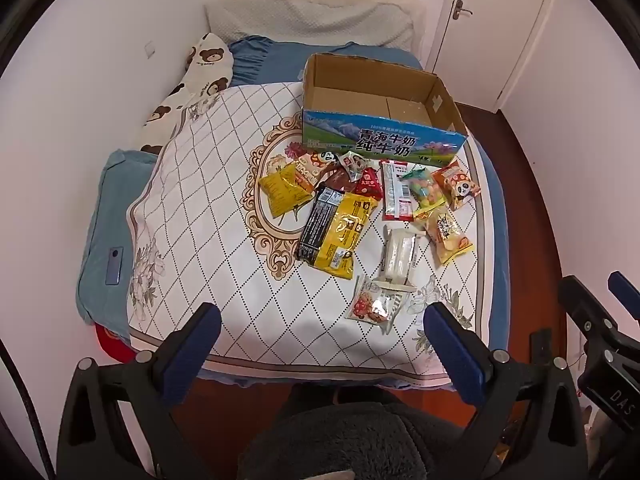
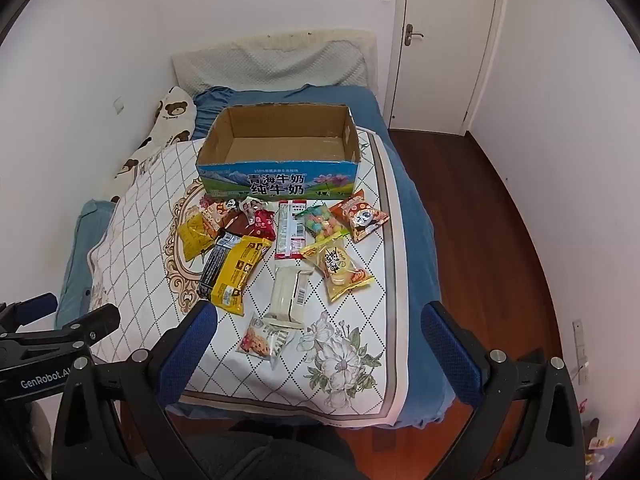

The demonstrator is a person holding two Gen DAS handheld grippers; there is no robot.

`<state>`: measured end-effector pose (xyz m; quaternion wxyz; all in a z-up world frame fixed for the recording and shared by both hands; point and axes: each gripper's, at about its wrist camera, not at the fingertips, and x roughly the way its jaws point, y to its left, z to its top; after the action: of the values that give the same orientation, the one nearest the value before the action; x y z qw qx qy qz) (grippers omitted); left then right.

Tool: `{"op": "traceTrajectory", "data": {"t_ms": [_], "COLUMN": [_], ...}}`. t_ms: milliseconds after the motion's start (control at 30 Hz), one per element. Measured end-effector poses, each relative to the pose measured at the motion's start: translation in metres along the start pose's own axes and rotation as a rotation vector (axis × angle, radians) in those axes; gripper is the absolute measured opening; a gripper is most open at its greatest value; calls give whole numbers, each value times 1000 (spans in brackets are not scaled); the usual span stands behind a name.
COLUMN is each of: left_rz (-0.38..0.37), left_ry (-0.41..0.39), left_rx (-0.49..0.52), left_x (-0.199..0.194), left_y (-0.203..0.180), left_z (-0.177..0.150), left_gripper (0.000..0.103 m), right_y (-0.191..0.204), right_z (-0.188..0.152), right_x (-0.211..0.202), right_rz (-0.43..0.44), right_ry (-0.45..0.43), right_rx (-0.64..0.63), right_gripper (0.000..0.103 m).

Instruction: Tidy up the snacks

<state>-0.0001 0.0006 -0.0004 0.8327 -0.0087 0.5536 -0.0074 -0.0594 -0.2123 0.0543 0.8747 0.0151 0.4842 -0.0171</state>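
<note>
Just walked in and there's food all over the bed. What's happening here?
A person is about to sort snacks into the cardboard box, which is empty. About a dozen packets, like the yellow bag and the white bar, lie loose on the quilt in front of it. The left gripper and right gripper hover at the bed's near edge, jaws wide open, holding nothing.

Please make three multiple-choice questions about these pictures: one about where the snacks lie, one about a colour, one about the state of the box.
1. Where are the snack packets?
A. inside the box
B. on the bed in front of the box
C. on the floor

2. What colour are the pads on the fingers?
A. blue
B. red
C. green

3. The cardboard box is:
A. closed
B. tipped over
C. open and empty

Answers: 1 B, the snack packets lie on the quilted cover; 2 A, the fingers have blue pads; 3 C, the cardboard box shows its bare bottom.
</note>
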Motion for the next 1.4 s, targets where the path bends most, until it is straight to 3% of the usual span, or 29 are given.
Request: {"op": "traceTrajectory", "data": {"t_ms": [467, 1400], "left_rz": [19, 0], "left_ry": [-7, -22], "left_rx": [4, -1], "left_x": [-1, -13], "left_y": [-12, 4], "left_z": [10, 8], "left_gripper": [103, 103], "right_y": [-5, 5], "right_z": [0, 6], "right_x": [-4, -7], "right_rz": [11, 13], "right_ry": [-11, -10], "right_rx": [-1, -4], "right_gripper": [103, 103]}}
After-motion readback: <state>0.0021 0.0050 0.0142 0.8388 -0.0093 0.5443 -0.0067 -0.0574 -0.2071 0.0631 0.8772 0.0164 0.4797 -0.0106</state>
